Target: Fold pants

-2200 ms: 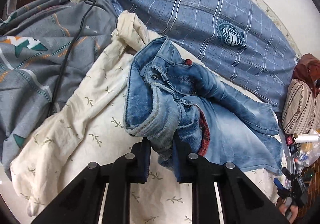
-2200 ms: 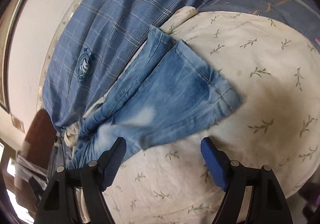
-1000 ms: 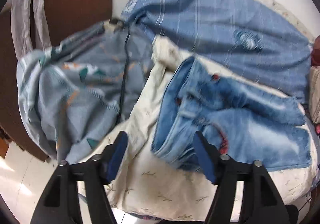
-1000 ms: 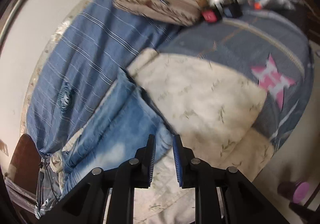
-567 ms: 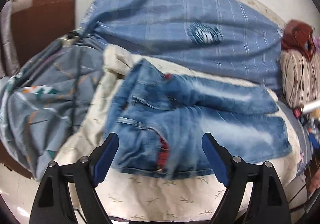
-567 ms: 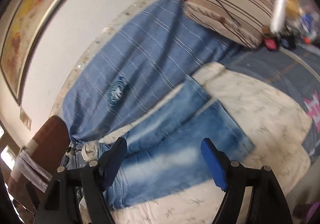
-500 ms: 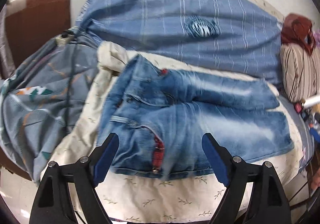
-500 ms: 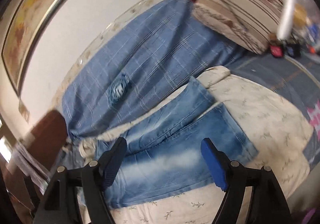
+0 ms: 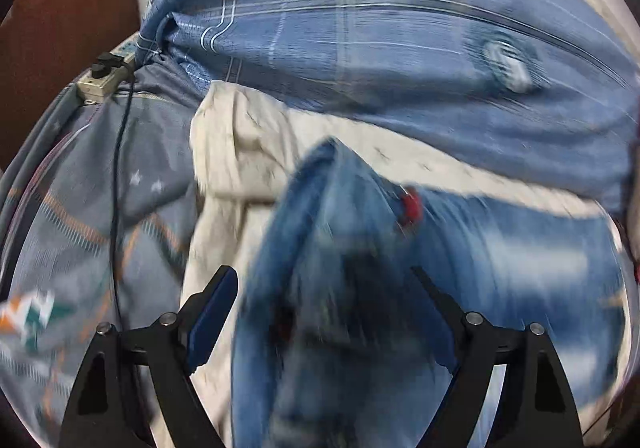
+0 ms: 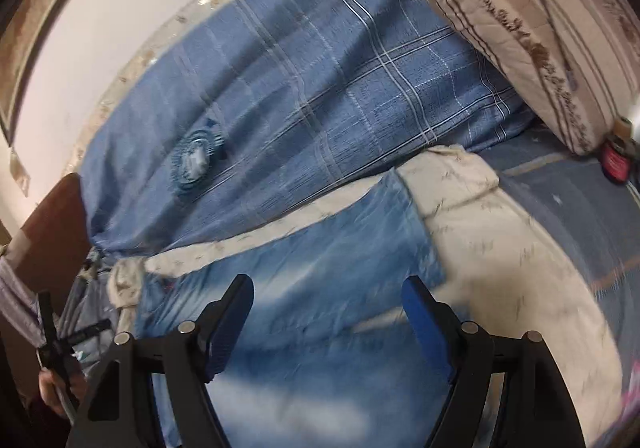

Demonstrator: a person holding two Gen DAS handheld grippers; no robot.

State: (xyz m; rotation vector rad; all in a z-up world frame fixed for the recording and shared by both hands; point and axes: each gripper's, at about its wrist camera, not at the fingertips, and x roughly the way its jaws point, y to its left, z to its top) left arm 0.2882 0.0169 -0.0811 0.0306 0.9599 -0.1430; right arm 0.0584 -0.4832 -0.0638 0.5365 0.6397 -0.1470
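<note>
The blue jeans point(image 9: 360, 288) lie spread on a cream leaf-print sheet point(image 9: 240, 152), blurred by motion in the left wrist view. My left gripper point(image 9: 326, 280) hangs open just over their waist end, where a red patch point(image 9: 412, 206) shows; no fabric is pinched. In the right wrist view the jeans' legs point(image 10: 320, 288) stretch flat toward the hems near a cream fold point(image 10: 452, 176). My right gripper point(image 10: 328, 290) stands open above the legs, its pads clear of the cloth.
A blue plaid cover point(image 10: 320, 88) with a round emblem lies along the wall. A striped pillow point(image 10: 540, 28) sits at the far right. A power strip point(image 9: 104, 76) and black cord cross a grey patterned quilt point(image 9: 80, 208). A hand point(image 10: 52, 388) shows at lower left.
Both grippers have closed in on the jeans, which now fill much more of each view. The right jaws, nearly shut a second ago, now stand wide; the left jaws widened too.
</note>
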